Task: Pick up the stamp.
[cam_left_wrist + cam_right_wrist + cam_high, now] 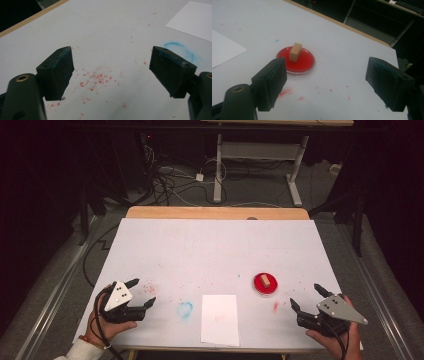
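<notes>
A small tan wooden block [265, 281] [295, 52] stands in a round red dish [258, 287] [306, 62] right of the table's middle. A white sheet of paper [219, 319] [193, 19] [222, 50] lies near the front edge. My left gripper [141, 292] [111, 72] is held at the front left, open, with bare table and red specks between its jaws. At the front right, my right gripper [306, 296] [327, 82] is open too, a short way right of the dish, which sits beyond its left jaw.
A blue smudged ring [184, 309] [180, 48] marks the white table cover [210, 250] left of the paper. Red specks [96, 80] [287, 92] are scattered near both grippers. The table's wooden far edge [217, 212] borders a dark floor with cables and a desk frame.
</notes>
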`<action>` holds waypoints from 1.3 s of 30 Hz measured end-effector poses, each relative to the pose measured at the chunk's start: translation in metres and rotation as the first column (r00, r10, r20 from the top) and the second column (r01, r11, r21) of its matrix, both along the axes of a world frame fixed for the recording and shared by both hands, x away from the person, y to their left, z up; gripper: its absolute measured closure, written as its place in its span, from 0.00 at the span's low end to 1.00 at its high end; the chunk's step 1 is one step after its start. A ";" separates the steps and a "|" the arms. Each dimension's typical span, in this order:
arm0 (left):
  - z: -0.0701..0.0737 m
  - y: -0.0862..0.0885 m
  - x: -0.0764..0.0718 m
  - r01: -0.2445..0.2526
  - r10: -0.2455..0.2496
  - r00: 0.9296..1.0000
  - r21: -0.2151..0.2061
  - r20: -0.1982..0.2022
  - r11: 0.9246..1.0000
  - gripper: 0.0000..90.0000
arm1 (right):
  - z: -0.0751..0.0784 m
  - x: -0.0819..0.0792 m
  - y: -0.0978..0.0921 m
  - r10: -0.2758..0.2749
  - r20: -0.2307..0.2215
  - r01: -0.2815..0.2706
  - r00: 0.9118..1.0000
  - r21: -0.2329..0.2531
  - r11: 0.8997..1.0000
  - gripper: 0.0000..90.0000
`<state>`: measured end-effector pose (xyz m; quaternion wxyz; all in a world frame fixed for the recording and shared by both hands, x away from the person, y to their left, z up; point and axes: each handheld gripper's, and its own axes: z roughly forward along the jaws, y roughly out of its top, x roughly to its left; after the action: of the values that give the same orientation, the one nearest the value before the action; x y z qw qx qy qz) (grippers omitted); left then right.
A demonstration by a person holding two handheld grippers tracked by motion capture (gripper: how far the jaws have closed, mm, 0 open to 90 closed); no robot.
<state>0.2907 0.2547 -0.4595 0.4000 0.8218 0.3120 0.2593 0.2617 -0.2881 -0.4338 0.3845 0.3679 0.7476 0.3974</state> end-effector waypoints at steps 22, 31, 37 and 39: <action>-0.010 -0.004 0.003 0.001 0.000 0.999 0.019 -0.037 1.000 0.22 | 0.024 0.031 0.016 0.084 -0.213 -0.100 0.974 -0.065 0.993 0.33; -0.011 -0.003 0.003 -0.005 0.006 0.999 0.022 -0.037 1.000 0.22 | 0.034 0.064 0.043 0.045 -0.310 -0.065 0.950 -0.054 0.996 0.35; -0.012 -0.001 0.003 -0.005 0.006 0.999 0.026 -0.041 1.000 0.22 | 0.023 0.096 0.074 0.015 -0.411 -0.052 0.912 -0.079 0.996 0.46; -0.013 -0.001 0.003 -0.005 0.006 0.999 0.025 -0.043 1.000 0.22 | 0.018 0.102 0.080 0.009 -0.431 -0.053 0.902 -0.090 0.995 0.51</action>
<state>0.2932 0.2540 -0.4722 0.3824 0.8312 0.3195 0.2467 0.3634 -0.2079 -0.4156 0.2216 0.4151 0.8386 0.2746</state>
